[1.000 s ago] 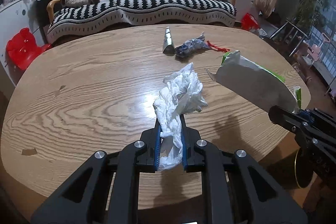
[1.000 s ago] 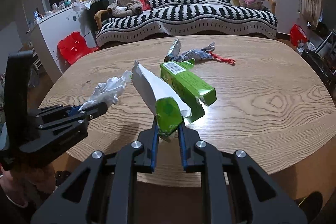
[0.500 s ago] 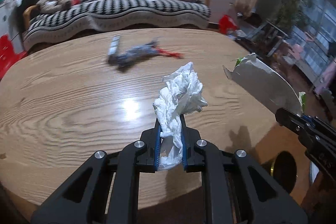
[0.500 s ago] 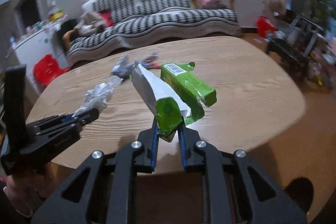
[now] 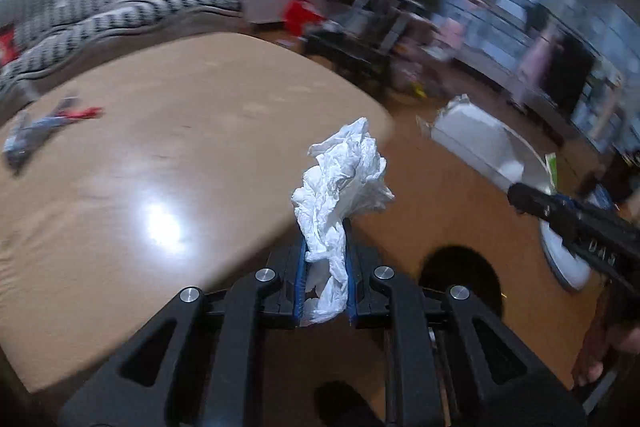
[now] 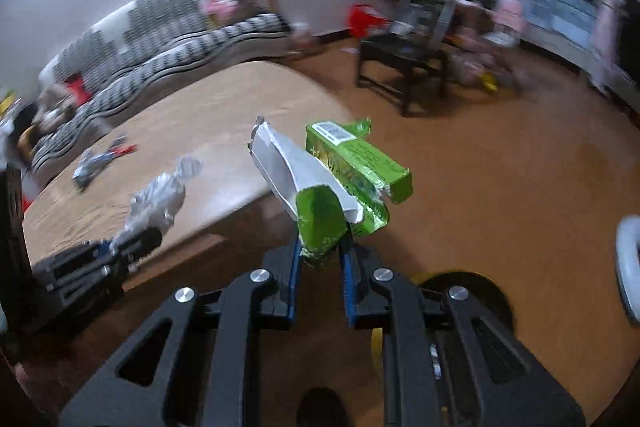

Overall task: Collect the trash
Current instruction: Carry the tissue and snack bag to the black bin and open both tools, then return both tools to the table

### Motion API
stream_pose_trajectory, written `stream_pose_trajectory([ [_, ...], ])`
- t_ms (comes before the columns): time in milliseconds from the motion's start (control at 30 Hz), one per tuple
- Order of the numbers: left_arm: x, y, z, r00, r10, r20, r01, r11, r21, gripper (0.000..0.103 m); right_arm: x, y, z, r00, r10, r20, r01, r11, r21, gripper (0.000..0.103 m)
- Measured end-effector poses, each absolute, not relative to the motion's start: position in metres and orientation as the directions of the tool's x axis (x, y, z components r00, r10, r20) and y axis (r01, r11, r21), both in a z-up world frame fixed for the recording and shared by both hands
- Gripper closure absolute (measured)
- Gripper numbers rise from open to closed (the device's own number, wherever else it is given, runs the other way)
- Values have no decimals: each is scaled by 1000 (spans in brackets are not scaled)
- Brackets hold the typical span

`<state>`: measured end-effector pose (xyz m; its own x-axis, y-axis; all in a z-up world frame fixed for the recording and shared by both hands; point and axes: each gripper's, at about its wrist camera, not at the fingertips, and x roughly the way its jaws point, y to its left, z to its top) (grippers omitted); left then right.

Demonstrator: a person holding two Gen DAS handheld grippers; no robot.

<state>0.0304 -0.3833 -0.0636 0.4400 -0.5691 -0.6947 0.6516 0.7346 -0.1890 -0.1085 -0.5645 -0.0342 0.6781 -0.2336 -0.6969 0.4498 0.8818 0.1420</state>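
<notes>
My left gripper (image 5: 325,247) is shut on a crumpled white tissue (image 5: 344,175), held in the air past the right edge of the wooden table (image 5: 160,131). My right gripper (image 6: 320,247) is shut on a torn green carton (image 6: 352,171) with a white inside, held over the floor. Each gripper shows in the other's view: the right one (image 5: 520,193) with the carton (image 5: 480,147), the left one (image 6: 120,243) with the tissue (image 6: 160,199). A silver-blue wrapper (image 5: 36,131) and a red scrap (image 5: 82,113) lie on the table.
A round black opening with a gold rim (image 5: 460,279) stands on the floor just below both grippers; it also shows in the right wrist view (image 6: 468,291). A white round object (image 6: 628,267) sits at the right. A striped sofa (image 6: 168,39) and a dark side table (image 6: 404,67) stand behind.
Both grippers have swung right, off the table and out over the floor, each still holding its piece of trash. The black opening and the room's right side have come into view.
</notes>
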Motion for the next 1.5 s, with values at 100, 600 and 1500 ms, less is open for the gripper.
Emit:
stream_pose_trajectory([
  [100, 6, -430, -81, 366, -600, -711, 721, 666, -192, 88, -143, -604, -50, 620, -273, -736, 543, 826, 151, 85],
  [600, -59, -533, -155, 106, -600, -793, 845, 475, -246, 88, -211, -686, -111, 396, -226, -890, 727, 670, 153, 85],
  [1500, -43, -516, -153, 158, -587, -794, 838, 505, -206, 13, -167, -655, -75, 467, -278, -840, 696, 701, 155, 30],
])
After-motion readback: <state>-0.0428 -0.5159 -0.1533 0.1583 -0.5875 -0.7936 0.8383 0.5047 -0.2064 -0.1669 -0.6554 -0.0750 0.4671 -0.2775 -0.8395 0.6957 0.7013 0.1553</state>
